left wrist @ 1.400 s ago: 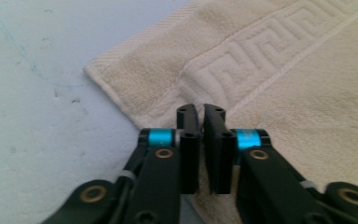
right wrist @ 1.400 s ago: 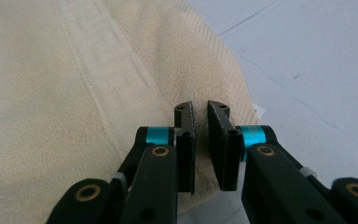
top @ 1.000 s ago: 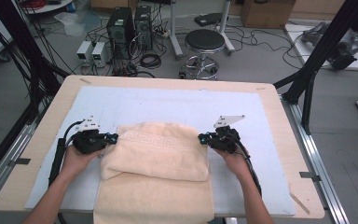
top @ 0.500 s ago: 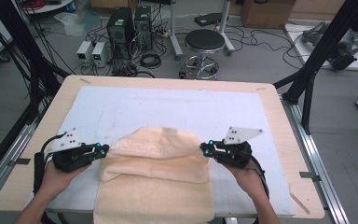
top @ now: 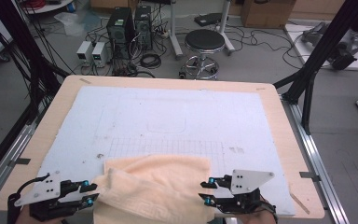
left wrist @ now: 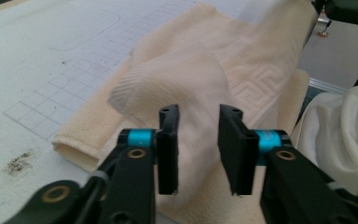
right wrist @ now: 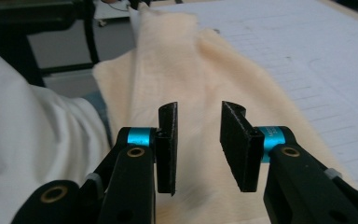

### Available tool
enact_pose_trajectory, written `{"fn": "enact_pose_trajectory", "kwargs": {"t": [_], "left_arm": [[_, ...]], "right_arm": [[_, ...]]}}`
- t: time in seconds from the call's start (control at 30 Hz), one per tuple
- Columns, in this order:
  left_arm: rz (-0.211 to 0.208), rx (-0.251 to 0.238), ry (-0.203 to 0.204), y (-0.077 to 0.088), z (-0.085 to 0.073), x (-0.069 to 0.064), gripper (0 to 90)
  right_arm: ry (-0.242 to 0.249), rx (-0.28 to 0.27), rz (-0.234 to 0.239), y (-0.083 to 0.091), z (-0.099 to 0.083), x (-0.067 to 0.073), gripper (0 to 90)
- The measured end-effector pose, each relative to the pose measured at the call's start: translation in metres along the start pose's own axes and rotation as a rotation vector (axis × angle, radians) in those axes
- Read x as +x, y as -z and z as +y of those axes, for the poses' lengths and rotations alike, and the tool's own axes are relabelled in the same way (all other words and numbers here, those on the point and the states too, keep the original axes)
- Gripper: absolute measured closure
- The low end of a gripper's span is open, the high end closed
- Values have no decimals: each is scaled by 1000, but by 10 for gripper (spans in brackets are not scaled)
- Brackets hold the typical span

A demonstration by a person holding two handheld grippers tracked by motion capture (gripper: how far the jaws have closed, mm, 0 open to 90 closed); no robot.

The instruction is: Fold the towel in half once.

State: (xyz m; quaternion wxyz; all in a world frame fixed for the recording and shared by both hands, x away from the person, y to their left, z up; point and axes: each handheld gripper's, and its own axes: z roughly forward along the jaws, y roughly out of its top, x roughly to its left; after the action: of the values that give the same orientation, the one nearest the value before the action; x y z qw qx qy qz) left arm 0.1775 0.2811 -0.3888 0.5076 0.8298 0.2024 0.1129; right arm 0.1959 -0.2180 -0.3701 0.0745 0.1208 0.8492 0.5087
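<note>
A cream towel lies folded at the near edge of the table and hangs over it. My left gripper is at its left side and my right gripper at its right side, both pointing inward. In the left gripper view the left gripper has just been opening. A blurred fold of the towel hangs loose just beyond the jaws, and the pads do not press it. In the right gripper view the right gripper has also just been opening, with the towel lying beyond the gap.
A white gridded mat covers the wooden table. A stool and computer boxes stand on the floor beyond the far edge. Black frame posts rise at the right. A white sleeve is close to the right gripper.
Both grippers came back toward the near edge, drawing the towel's top fold with them. Their jaws, shut on the towel before, now stand apart and the fold is loose.
</note>
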Motion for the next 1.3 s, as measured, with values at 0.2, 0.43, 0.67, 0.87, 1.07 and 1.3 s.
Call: {"fn": "enact_pose_trajectory", "kwargs": {"t": [0.2,0.43,0.67,0.87,1.07,1.3], "left_arm": [[64,-30,45,-15,8,33,609],[107,9,102,-47,8,66,645],[126,100,126,-74,6,85,630],[100,179,168,-85,1,97,546],[60,242,164,-91,-7,97,639],[124,201,167,-85,-3,100,843]], "right_arm": [[-28,65,-84,-16,-5,-39,624],[-42,132,-83,-46,-13,-72,573],[-44,187,-99,-57,-22,-84,548],[-125,176,-130,-55,-29,-105,517],[-193,228,-135,-64,-39,-119,534],[-184,248,-30,-63,-39,-121,847]]}}
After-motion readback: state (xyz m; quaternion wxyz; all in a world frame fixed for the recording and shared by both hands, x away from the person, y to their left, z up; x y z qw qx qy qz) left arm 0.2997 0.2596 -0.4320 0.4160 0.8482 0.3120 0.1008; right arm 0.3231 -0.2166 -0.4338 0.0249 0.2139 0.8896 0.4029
